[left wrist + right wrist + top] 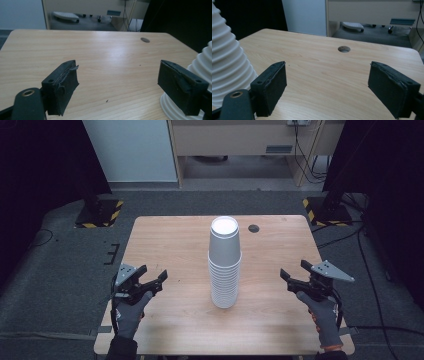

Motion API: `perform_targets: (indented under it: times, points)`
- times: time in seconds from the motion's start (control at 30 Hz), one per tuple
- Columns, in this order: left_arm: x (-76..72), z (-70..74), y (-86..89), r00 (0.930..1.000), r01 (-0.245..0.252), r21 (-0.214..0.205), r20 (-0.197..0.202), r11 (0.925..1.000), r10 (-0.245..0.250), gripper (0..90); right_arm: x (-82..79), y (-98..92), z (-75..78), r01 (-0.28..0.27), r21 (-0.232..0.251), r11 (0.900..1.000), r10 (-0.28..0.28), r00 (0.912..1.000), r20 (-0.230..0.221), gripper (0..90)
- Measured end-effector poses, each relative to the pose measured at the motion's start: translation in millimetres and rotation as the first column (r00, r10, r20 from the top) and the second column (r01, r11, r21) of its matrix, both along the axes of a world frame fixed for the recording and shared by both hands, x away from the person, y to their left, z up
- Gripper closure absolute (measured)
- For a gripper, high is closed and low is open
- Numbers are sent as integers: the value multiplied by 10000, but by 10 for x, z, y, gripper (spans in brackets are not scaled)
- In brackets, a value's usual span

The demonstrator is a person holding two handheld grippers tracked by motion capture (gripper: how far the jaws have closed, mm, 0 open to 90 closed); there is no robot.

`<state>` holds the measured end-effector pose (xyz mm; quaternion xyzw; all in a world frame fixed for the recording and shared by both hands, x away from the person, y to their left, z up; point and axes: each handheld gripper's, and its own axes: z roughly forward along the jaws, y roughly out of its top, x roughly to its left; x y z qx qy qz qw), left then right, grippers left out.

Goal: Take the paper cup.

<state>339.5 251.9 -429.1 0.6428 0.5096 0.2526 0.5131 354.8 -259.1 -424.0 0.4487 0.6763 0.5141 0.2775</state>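
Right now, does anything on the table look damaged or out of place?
The pad on one finger of the left claw looks frayed, with loose threads at its edge. The cup stack stands upright and tidy.

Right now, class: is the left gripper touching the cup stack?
Apart. The high view shows bare table between the left gripper and the cup stack.

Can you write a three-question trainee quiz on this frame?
1. True or false: the left gripper is shut on the stack of white cups.
2. The cups stand: A) mouth up, B) mouth down, C) on their sides?
3. What lies beyond the stack, on the table?

Key:
1. False; its jaws are open and empty, like those of the right gripper.
2. B.
3. A small round hole.
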Motion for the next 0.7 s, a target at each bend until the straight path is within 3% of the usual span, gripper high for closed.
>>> perform_targets:
  times: [0.2, 0.43, 0.7]
  points:
    - [-29, 180, -134, 9974, 488, -144, 542, 9987, -480, 161, 20, 88, 153, -231, 205, 9995, 223, 9989, 403, 155]
    - [-10, 391, -308, 9887, 1005, -364, 1149, 9943, -958, 174, 60, 169, 369, -369, 376, 9986, 339, 9963, 796, 158]
    - [4, 569, -537, 9703, 1834, -498, 1692, 9818, -1727, 184, 103, 285, 603, -665, 265, 9974, 629, 9908, 1194, 160]
